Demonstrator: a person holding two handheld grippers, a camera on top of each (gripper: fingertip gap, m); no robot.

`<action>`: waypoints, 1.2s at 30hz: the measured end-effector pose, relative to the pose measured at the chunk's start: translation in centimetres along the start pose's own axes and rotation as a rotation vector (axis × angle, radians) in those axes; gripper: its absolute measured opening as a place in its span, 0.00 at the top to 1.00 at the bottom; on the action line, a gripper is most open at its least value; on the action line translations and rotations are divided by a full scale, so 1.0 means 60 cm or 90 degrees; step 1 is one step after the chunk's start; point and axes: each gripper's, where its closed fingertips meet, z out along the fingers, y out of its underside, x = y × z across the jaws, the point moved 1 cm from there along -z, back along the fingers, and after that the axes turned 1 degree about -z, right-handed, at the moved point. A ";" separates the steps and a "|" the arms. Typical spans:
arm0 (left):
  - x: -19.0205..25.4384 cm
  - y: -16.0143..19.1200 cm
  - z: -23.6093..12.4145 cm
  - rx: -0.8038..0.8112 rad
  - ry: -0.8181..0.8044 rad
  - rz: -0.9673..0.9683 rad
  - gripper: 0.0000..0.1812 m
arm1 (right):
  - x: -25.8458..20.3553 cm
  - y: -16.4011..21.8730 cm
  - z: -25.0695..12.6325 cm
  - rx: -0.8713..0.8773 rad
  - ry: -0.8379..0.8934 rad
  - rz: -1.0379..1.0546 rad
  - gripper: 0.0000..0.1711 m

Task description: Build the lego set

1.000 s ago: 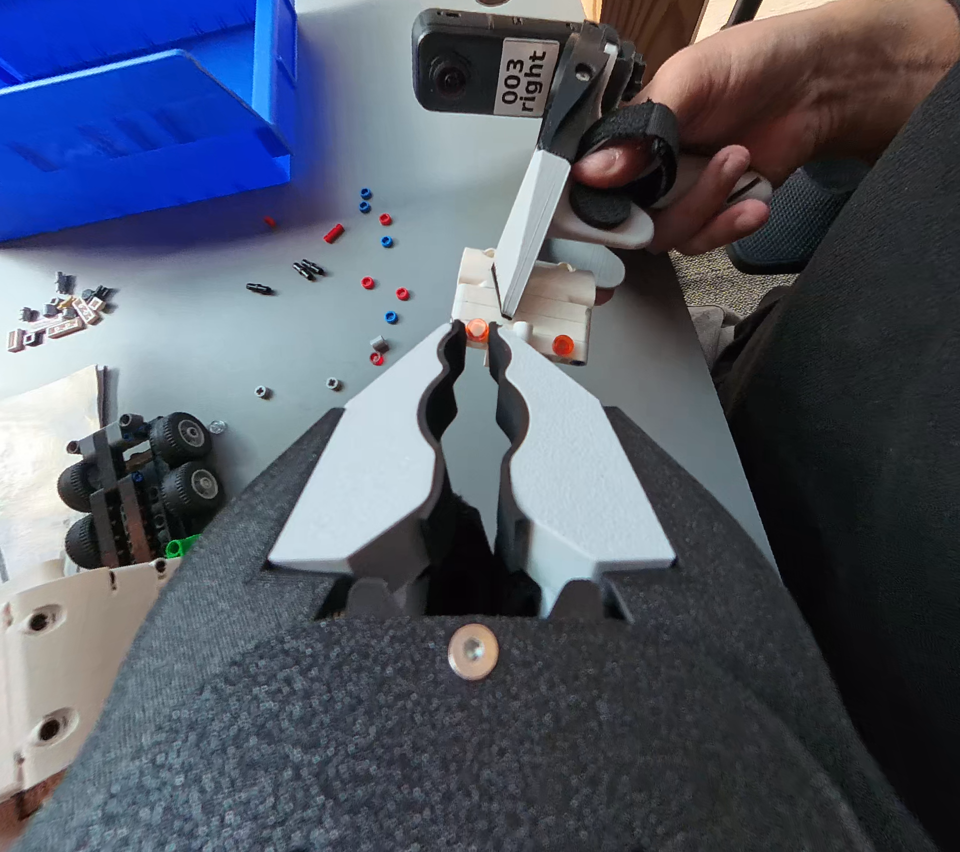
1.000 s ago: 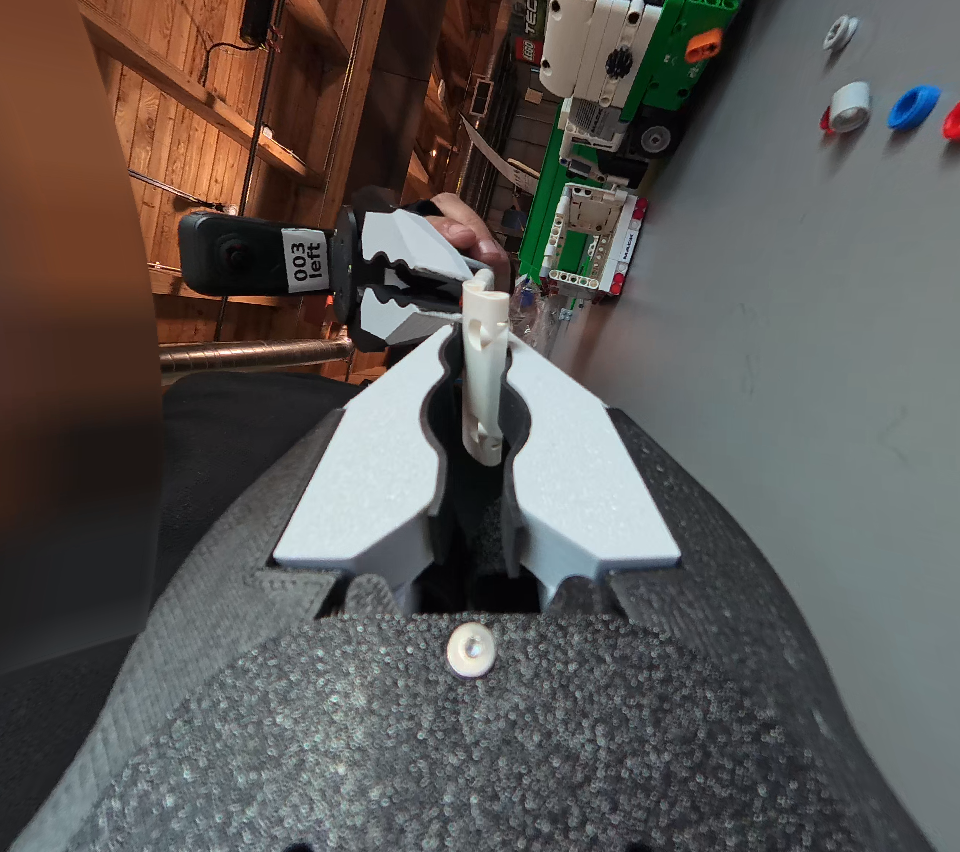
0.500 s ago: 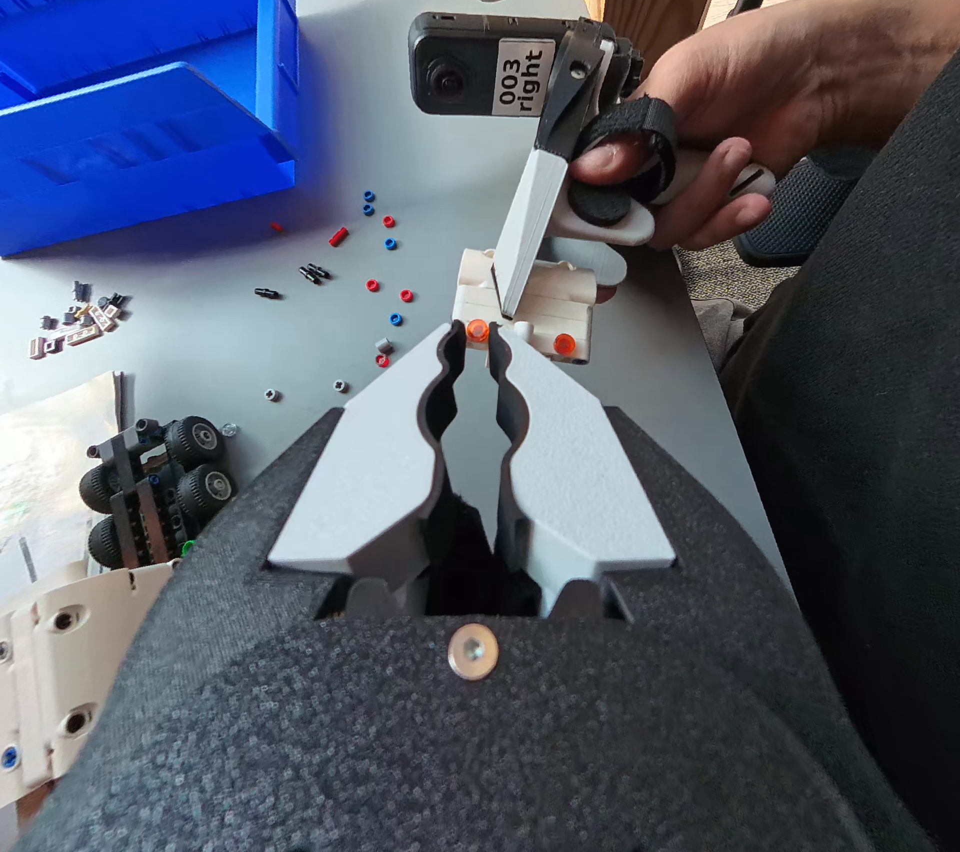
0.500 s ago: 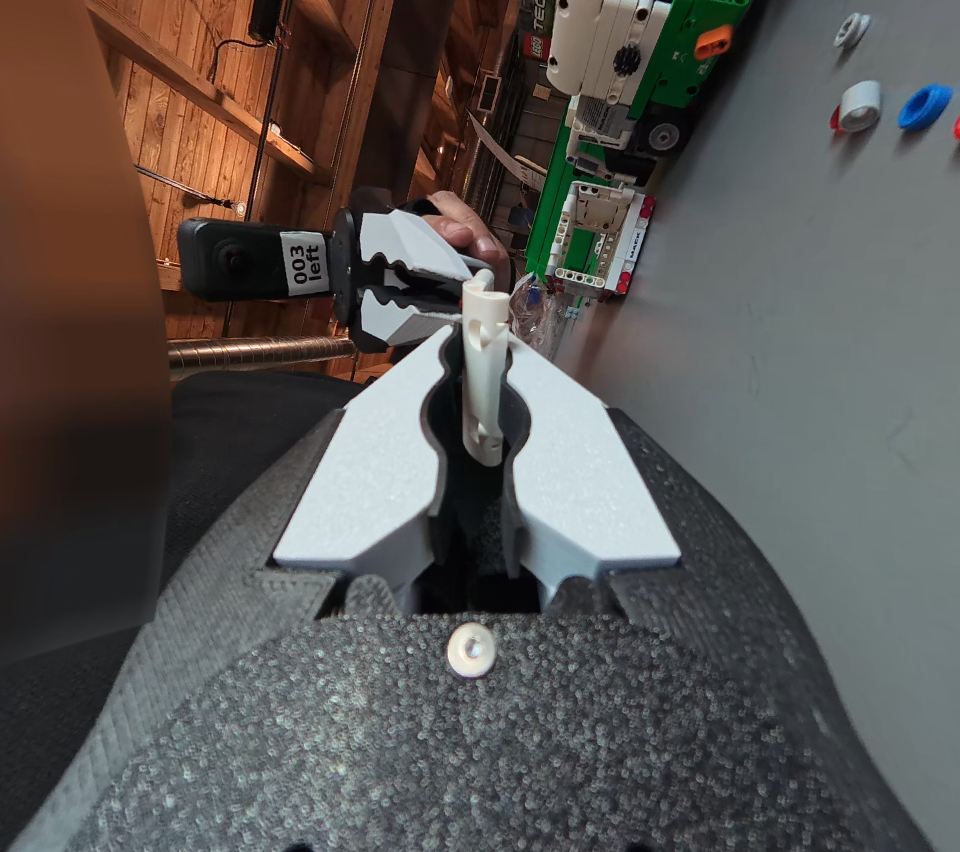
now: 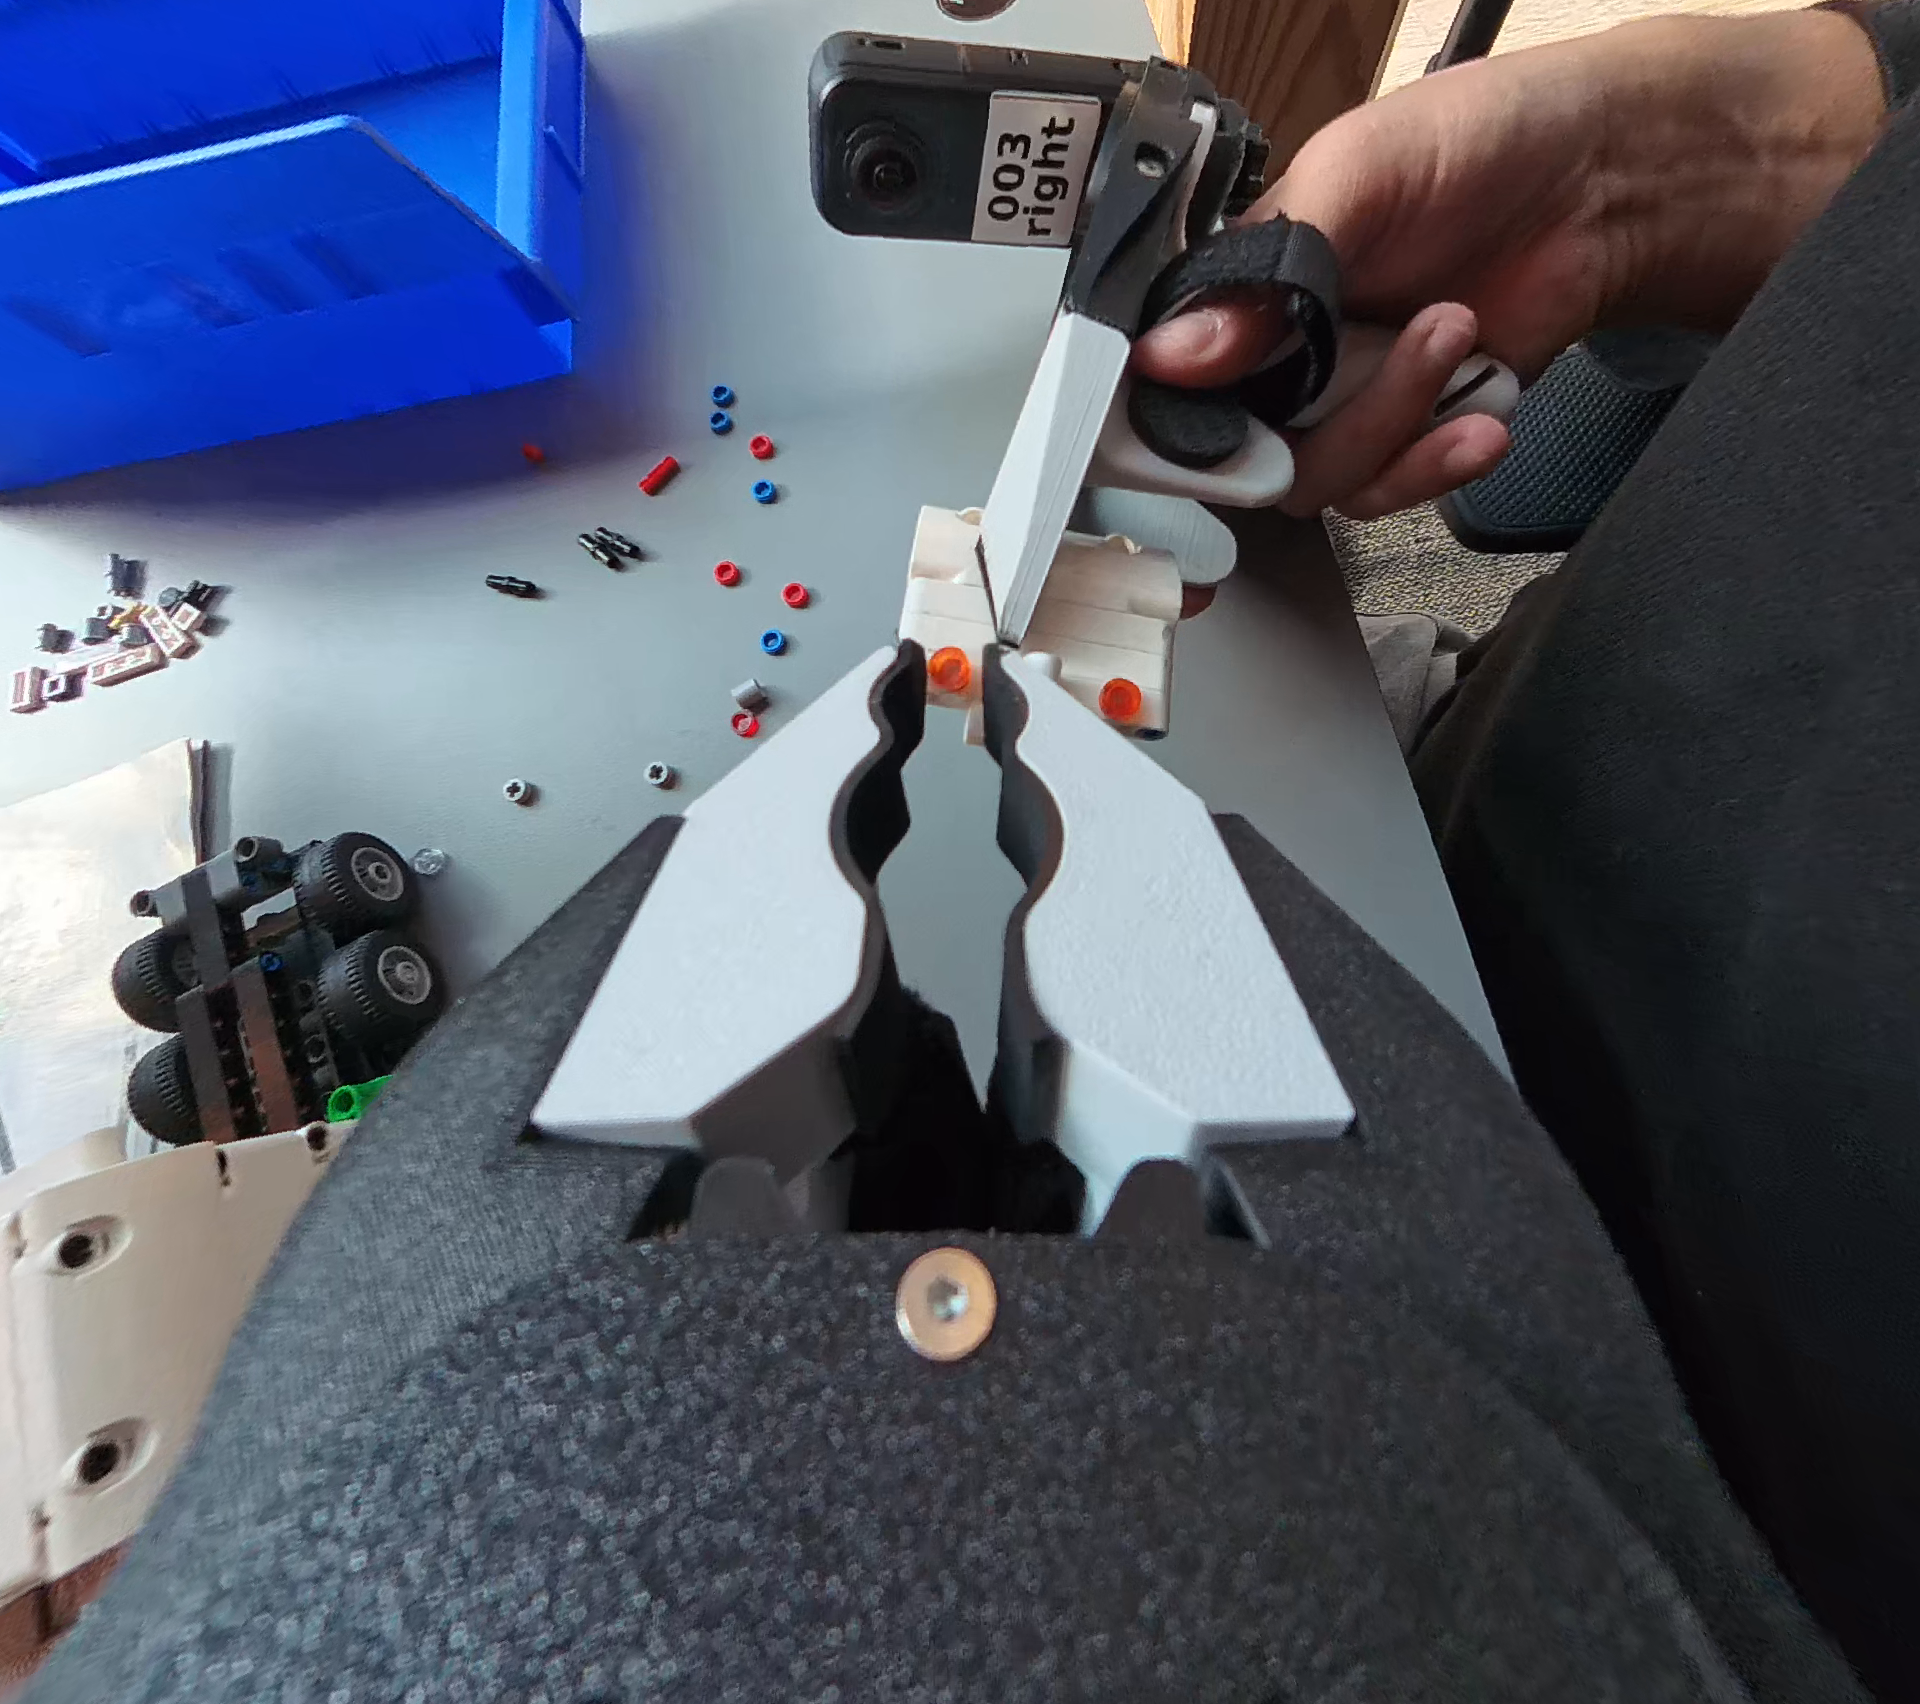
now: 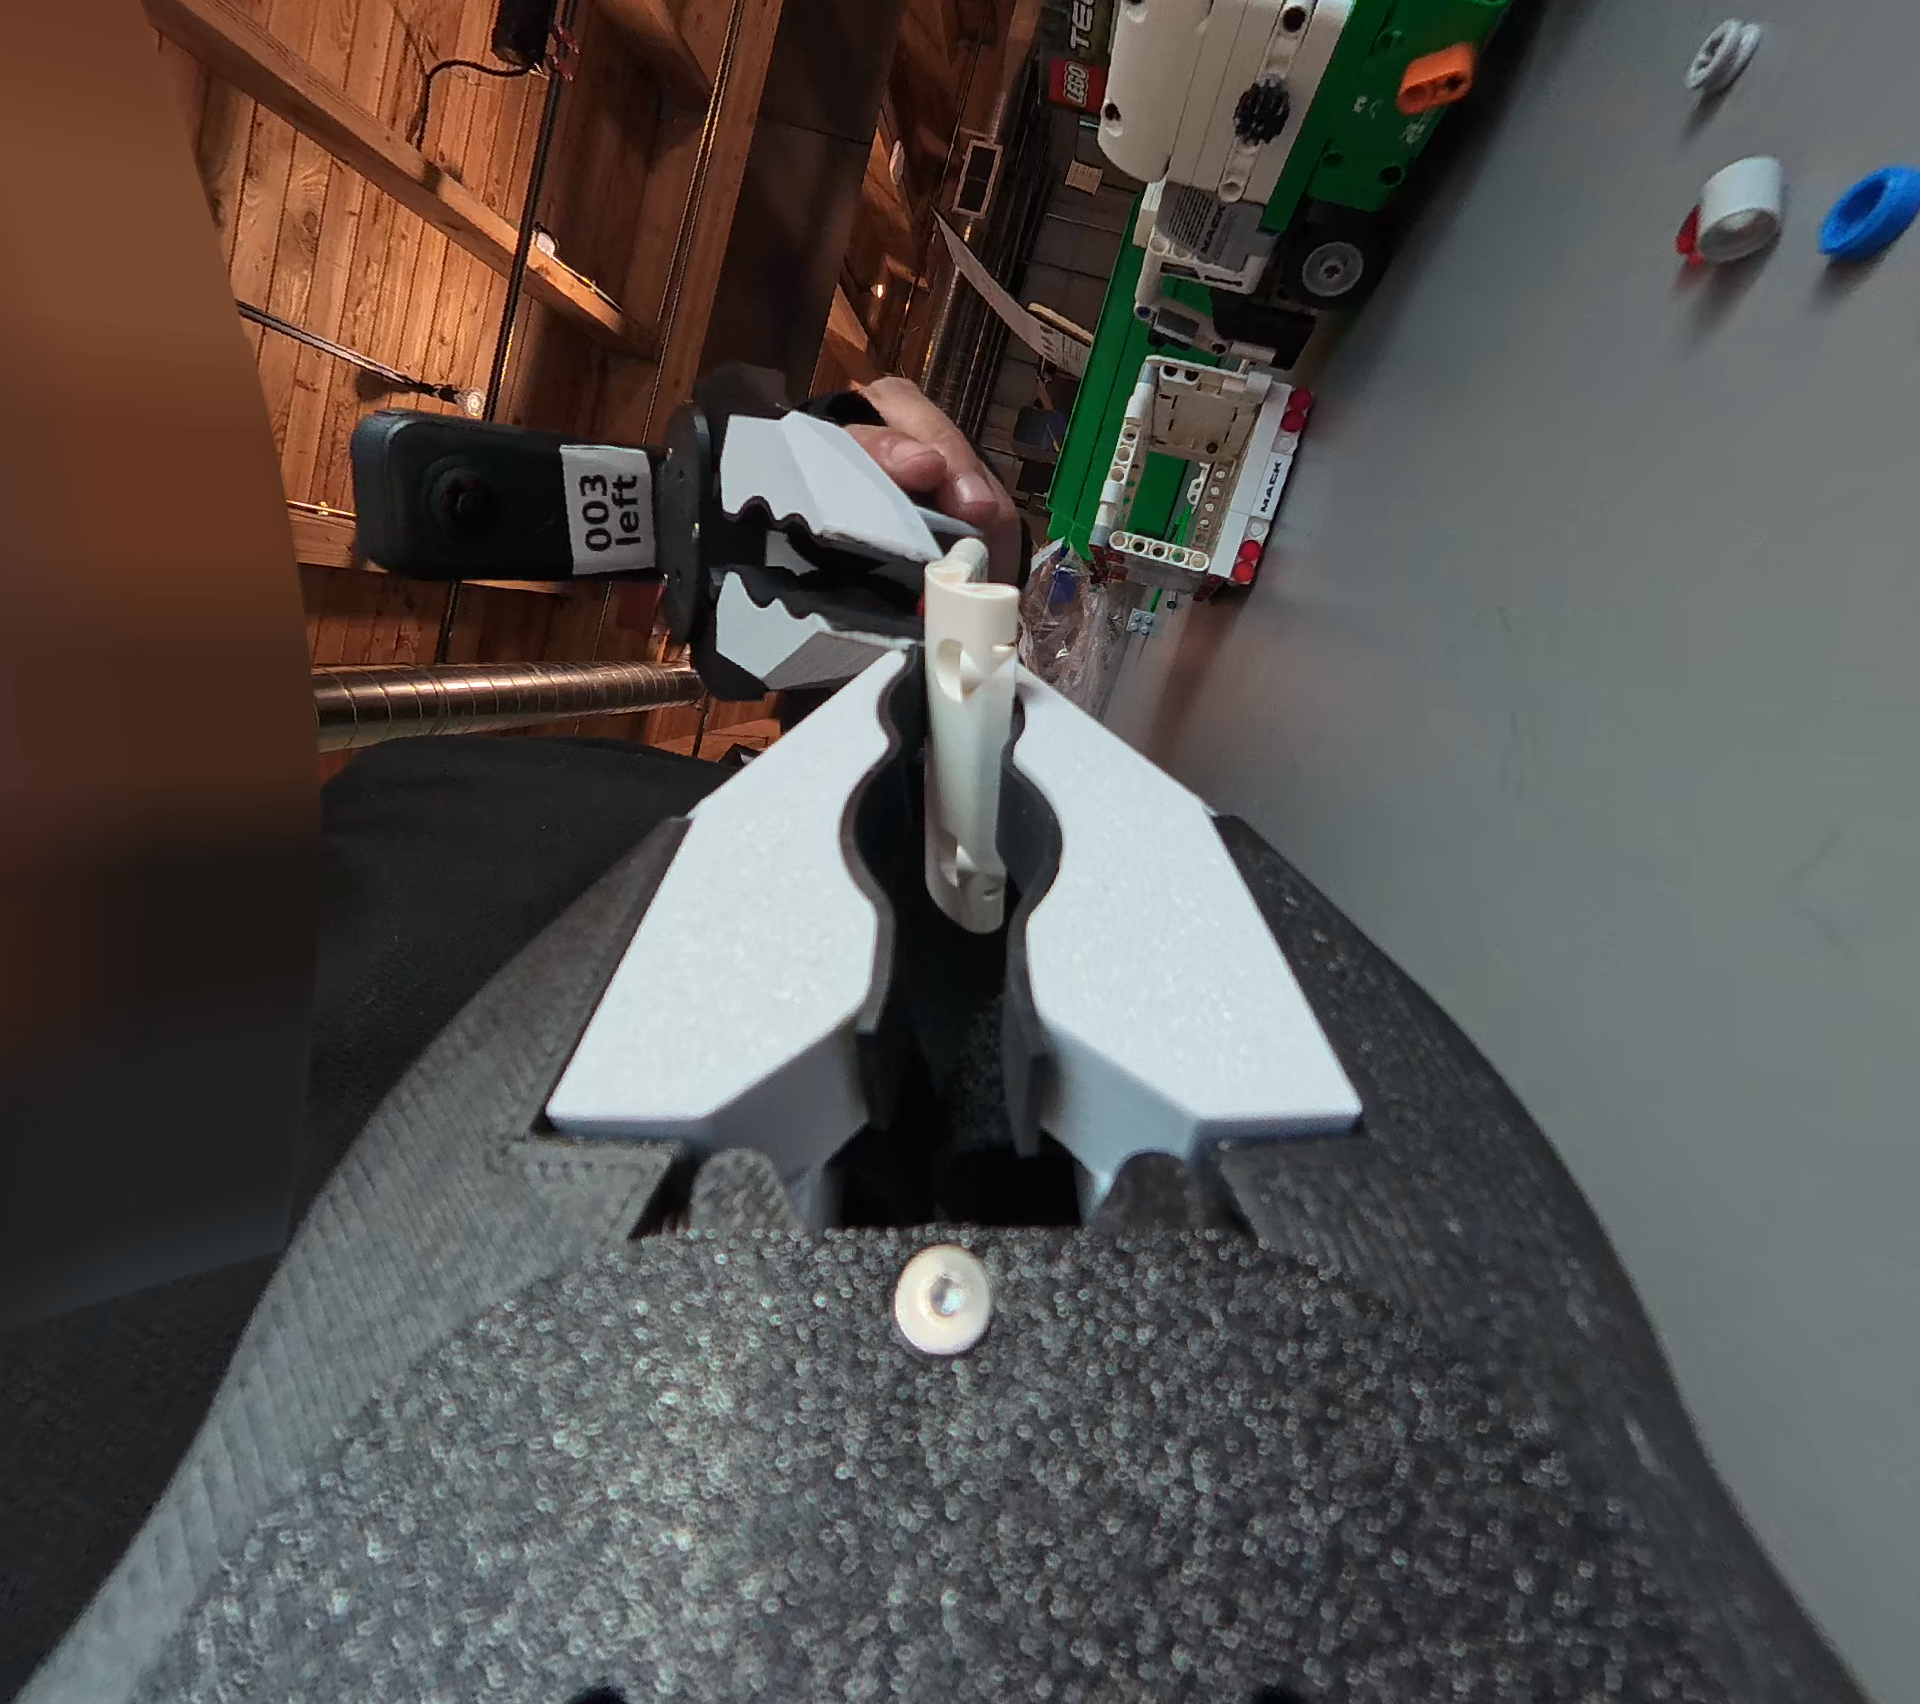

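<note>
Grey tabletop (image 5: 416, 698) fills the left wrist view, with pale wood flooring beyond its far edge. At far left stand blue bins (image 5: 270, 200); what their compartments hold cannot be told from this angle. Loose small parts lie scattered on the table near the middle: blue rings (image 5: 721, 407), red rings (image 5: 761, 446), black pins (image 5: 613, 545) and a heap of tiny grey and tan pieces (image 5: 114, 646) at left. A black wheeled chassis (image 5: 270, 979) sits at near left, partly on a clear plastic bag (image 5: 73, 875).

The left gripper (image 5: 951, 667) has its jaws nearly together, the tips closed on a small stub on the near edge of the white lego block (image 5: 1081, 615) with orange studs, which is held above the table's right side. The right gripper (image 5: 1003, 615) comes down from the far right, held by a hand (image 5: 1455, 283), and clamps the same block from above.

Wooden beams and planks fill the background of the right wrist view, which is rolled sideways, so the tabletop (image 6: 1558, 719) rises along the right. The right gripper (image 6: 961, 698) is clamped on the white lego block (image 6: 966, 771), seen edge-on as a slim pale piece between the fingers. The left gripper (image 6: 914, 584) meets its far end, jaws almost shut on a small white stub. Farther off stand a white and green truck model (image 6: 1299, 75) and the set's box (image 6: 1101, 428). A white bush (image 6: 1740, 205) and blue ring (image 6: 1870, 210) lie at right.
</note>
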 end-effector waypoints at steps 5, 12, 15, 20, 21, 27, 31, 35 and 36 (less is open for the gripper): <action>-0.002 0.000 0.002 0.004 0.003 -0.006 0.94 | 0.000 0.000 0.000 0.000 0.000 -0.001 0.96; -0.014 -0.029 -0.020 0.105 0.037 -0.146 0.89 | -0.003 -0.001 -0.001 0.004 -0.008 -0.001 0.96; -0.041 -0.015 -0.023 0.151 0.097 -0.388 0.88 | -0.003 -0.002 -0.002 0.006 -0.007 -0.003 0.95; -0.038 0.000 -0.021 0.243 0.267 -0.674 0.84 | -0.003 -0.002 -0.002 0.008 -0.004 -0.009 0.95; -0.035 0.004 -0.016 0.242 0.275 -0.697 0.84 | -0.002 -0.001 -0.002 0.006 0.000 -0.011 0.95; -0.013 0.019 0.002 0.224 0.306 -0.745 0.85 | 0.000 0.001 0.000 0.002 0.008 -0.019 0.95; -0.005 0.013 0.002 0.220 0.320 -0.734 0.88 | 0.001 0.002 0.001 -0.002 0.010 -0.021 0.95; -0.004 0.011 0.005 0.215 0.322 -0.732 0.93 | 0.002 0.003 0.001 -0.003 0.014 -0.022 0.95; -0.003 0.011 0.006 0.213 0.324 -0.731 0.94 | 0.002 0.003 0.001 -0.004 0.015 -0.024 0.95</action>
